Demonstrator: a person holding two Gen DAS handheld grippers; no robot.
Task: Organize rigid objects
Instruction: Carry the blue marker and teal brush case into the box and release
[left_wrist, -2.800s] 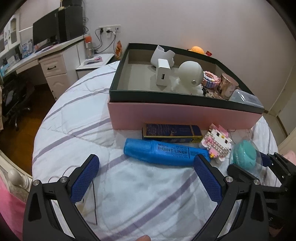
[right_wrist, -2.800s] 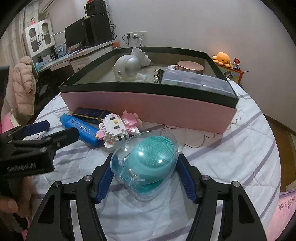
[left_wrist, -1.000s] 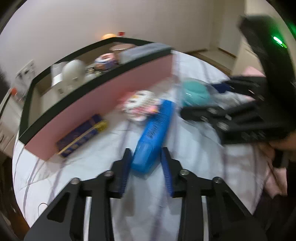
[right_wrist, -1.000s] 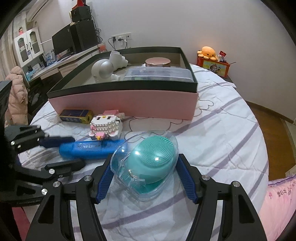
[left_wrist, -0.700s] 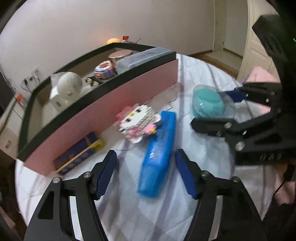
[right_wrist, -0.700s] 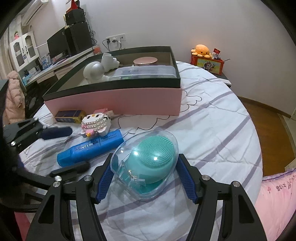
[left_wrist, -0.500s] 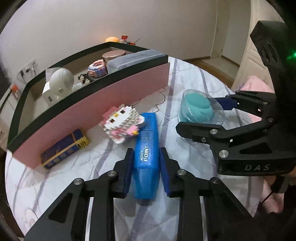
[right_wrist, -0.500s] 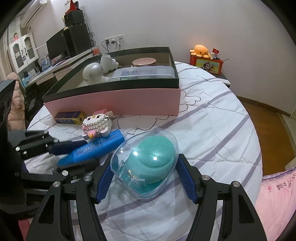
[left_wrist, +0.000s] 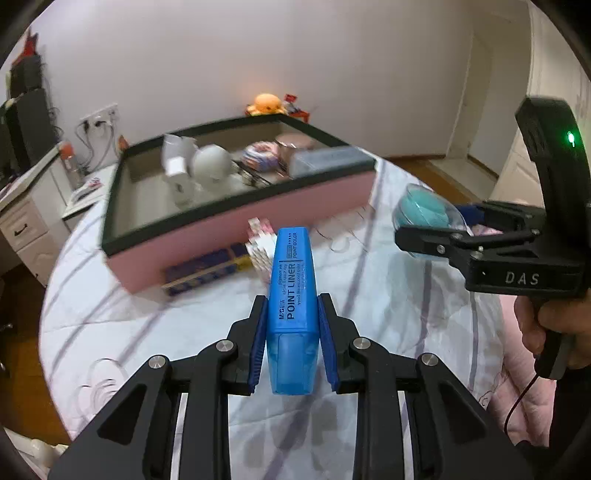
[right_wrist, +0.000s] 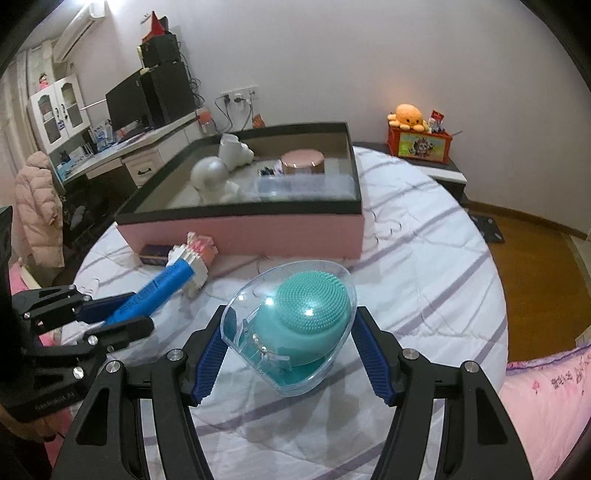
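The left gripper (left_wrist: 291, 341) is clamped on the blue highlighter (left_wrist: 293, 295), held clear of the bedcover just in front of the pink box (left_wrist: 236, 225). The right gripper (right_wrist: 291, 354) grips the clear-cased teal brush (right_wrist: 295, 321), likewise in front of the box. Both are mid-carry, I judge; next each must clear the box's dark rim and release into free floor space inside.
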